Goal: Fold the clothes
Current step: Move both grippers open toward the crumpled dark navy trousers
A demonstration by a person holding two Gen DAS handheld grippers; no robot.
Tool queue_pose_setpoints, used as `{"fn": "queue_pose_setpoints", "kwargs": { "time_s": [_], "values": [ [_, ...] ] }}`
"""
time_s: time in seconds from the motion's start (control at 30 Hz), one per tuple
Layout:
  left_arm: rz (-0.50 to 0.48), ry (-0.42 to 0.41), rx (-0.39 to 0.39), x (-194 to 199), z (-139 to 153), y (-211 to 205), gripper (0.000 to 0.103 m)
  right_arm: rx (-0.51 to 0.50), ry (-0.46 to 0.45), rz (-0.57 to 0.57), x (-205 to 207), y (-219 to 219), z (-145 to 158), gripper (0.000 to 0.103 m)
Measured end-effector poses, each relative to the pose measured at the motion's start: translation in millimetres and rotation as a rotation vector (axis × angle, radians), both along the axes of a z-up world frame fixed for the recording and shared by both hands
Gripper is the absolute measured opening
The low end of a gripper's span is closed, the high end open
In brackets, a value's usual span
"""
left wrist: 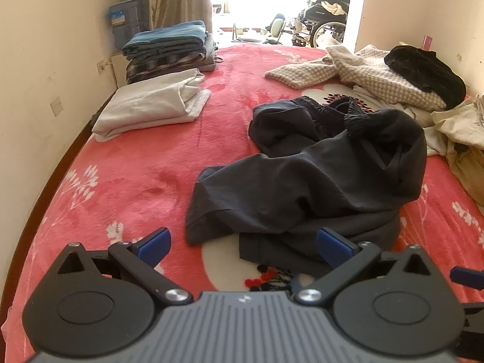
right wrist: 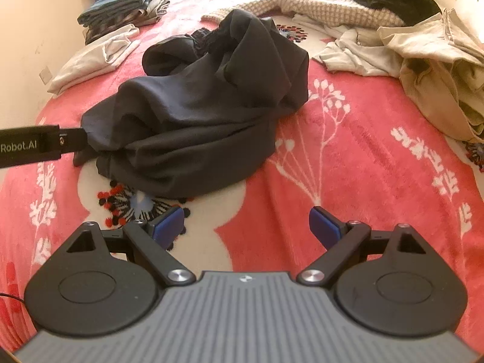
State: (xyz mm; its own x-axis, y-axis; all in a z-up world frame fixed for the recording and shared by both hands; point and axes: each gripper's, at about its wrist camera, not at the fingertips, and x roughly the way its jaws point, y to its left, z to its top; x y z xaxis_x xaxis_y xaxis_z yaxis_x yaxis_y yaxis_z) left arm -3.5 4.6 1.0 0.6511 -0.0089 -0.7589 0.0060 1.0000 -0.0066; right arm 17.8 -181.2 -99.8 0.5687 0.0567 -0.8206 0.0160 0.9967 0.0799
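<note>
A crumpled dark navy garment (left wrist: 317, 175) lies in a heap on the red flowered blanket (left wrist: 127, 181). My left gripper (left wrist: 243, 242) is open at the heap's near hem, with its right blue pad (left wrist: 332, 243) over the cloth edge and nothing gripped. In the right wrist view the same garment (right wrist: 205, 115) lies ahead and to the left. My right gripper (right wrist: 246, 222) hangs open over bare blanket (right wrist: 363, 151), a short way in front of the heap. The left gripper (right wrist: 72, 140) reaches in from the left edge and meets the garment's left side.
Folded clothes sit along the left wall: a white pile (left wrist: 151, 103) and a blue and plaid stack (left wrist: 169, 48). Unfolded clothes are heaped at the right: a checked sweater (left wrist: 363, 72), a black garment (left wrist: 423, 69), beige clothing (right wrist: 432, 60). A bright doorway with a wheelchair (left wrist: 326, 18) lies beyond.
</note>
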Motion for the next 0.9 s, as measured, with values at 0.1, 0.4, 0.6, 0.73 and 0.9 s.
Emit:
{"fn": "queue_pose_setpoints", "kwargs": {
  "time_s": [0.1,0.4,0.6,0.73,0.9],
  "values": [
    [-0.002,-0.005,-0.004,-2.9,0.8,3.8,0.103,-0.006,-0.019,-0.006,-0.6,1.9,7.2,0.092],
    [0.002,-0.028,-0.015,-9.8,16.1,19.9,0.103,-0.016,-0.091,-0.023,-5.0,9.7,31.0,0.099],
    [-0.046,-0.005,-0.020,-15.6,15.2,21.3,0.103,-0.016,-0.090,-0.031,-8.2,14.7,42.1,0.102],
    [-0.022,-0.003,-0.030,-19.3,19.4,27.5,0.103,-0.008,-0.069,-0.050,-13.2,18.1,46.8,0.102],
    [0.017,0.001,-0.032,-24.7,25.2,34.7,0.103,-0.009,-0.093,-0.020,-26.5,26.5,52.0,0.102]
  ]
}}
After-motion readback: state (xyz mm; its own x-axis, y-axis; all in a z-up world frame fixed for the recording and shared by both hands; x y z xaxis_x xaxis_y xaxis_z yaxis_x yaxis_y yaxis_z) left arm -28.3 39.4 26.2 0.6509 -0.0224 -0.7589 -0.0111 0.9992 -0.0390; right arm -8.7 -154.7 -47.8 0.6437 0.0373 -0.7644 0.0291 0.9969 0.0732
